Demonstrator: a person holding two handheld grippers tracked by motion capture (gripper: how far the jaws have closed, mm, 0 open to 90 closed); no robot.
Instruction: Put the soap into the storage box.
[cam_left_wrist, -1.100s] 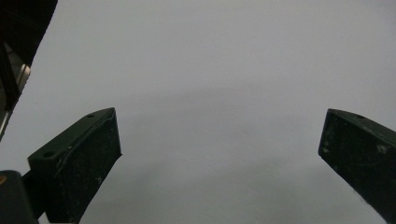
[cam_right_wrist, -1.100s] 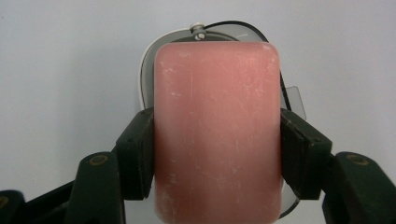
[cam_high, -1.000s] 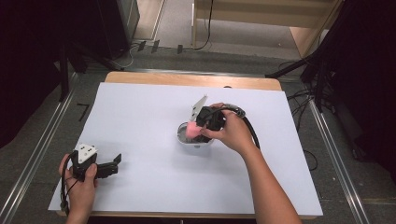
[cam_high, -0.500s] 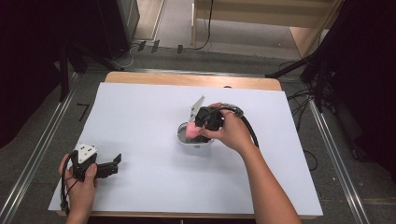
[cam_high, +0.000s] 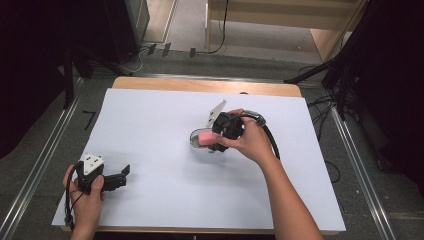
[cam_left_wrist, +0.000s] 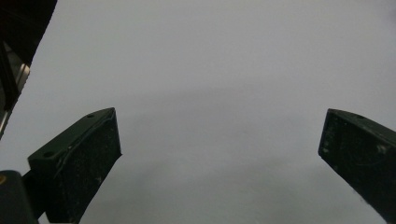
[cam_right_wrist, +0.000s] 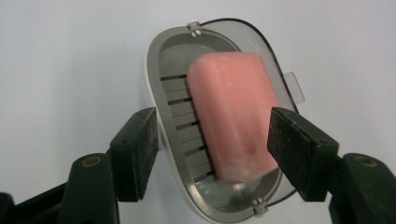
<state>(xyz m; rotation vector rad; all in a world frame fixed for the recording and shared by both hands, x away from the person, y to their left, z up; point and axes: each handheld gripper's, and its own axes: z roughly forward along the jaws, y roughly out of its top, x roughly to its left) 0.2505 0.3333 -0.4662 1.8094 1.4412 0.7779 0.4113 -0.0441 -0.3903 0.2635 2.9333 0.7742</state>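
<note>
The pink soap bar (cam_right_wrist: 235, 119) lies tilted in the grey soap dish (cam_right_wrist: 164, 60), which sits near the middle of the desk (cam_high: 150, 120). The right gripper (cam_right_wrist: 212, 147) hangs just over the dish. Its jaws have just been opening and now stand released, one pad clear of the soap on the dish's slatted side, the other just beside the soap's far edge, with no firm press visible.

The risk lies in that lean. The soap rests against one wall of the dish rather than flat on the slats, so it may slide or rock as the gripper lifts away. A pad catching its edge could drag it out or shift the light dish.

The soap is blurred, so whether the far pad touches it cannot be told. In the high view, the hand hides much of the dish.

The left gripper (cam_high: 117, 181), near the desk's front left corner and well away from the dish, holds nothing, its jaws wide apart.
</note>
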